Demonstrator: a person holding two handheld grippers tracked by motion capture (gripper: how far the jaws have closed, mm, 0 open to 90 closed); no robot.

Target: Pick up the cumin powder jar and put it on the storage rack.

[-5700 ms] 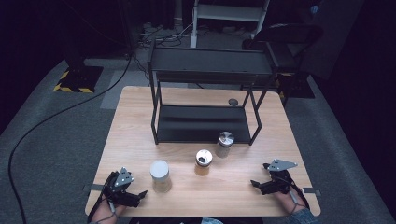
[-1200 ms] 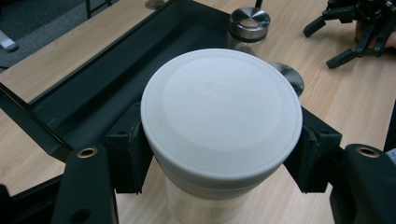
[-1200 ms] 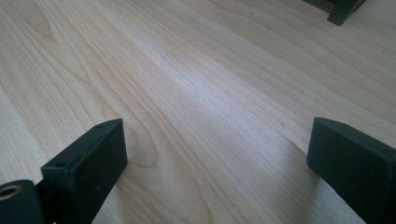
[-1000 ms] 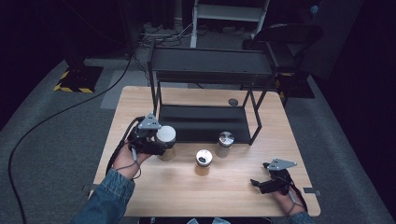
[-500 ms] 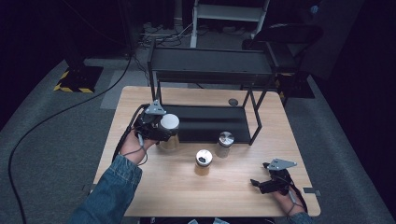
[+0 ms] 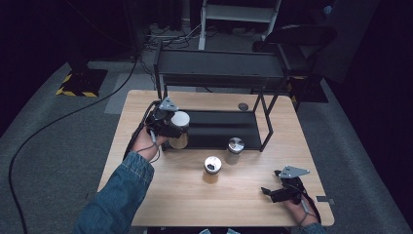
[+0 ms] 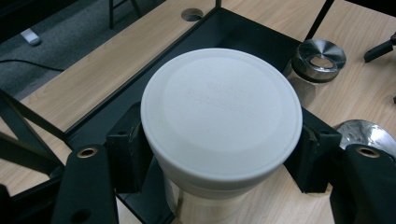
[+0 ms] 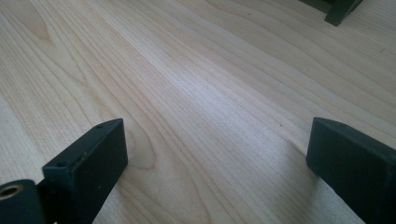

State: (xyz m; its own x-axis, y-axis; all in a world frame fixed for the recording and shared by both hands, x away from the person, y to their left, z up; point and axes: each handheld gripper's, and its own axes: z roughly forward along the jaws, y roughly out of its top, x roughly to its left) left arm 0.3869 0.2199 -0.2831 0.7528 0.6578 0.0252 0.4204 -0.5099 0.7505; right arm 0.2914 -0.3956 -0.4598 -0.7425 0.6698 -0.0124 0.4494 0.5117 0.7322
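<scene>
White plastic caps the jar (image 7: 219, 126) that is clamped between the jaws of the left gripper (image 6: 168, 122); the pads are pressed against the sides just under the lid, closed no further than the jar's width allows. The jar is held at the front left corner of the black rack (image 6: 219, 73), over the edge of its lower shelf (image 6: 219, 129), and whether its base is resting on that shelf or hanging just above it cannot be told. Two further jars are seen on the wooden table (image 6: 243, 204): a silver-lidded jar (image 6: 235, 146) just in front of the shelf, and an open-topped jar (image 6: 212, 165) nearer the person. The right gripper (image 6: 282, 191) is rested near the table's front right corner, its jaws spread wide with nothing between them.

The likeliest fault is judged to be a knock of the jar against the rack's front left upright or the raised shelf edge, should it be carried inward too low; a smooth body could also be let slip through the pads, since it is gripped high.
</scene>
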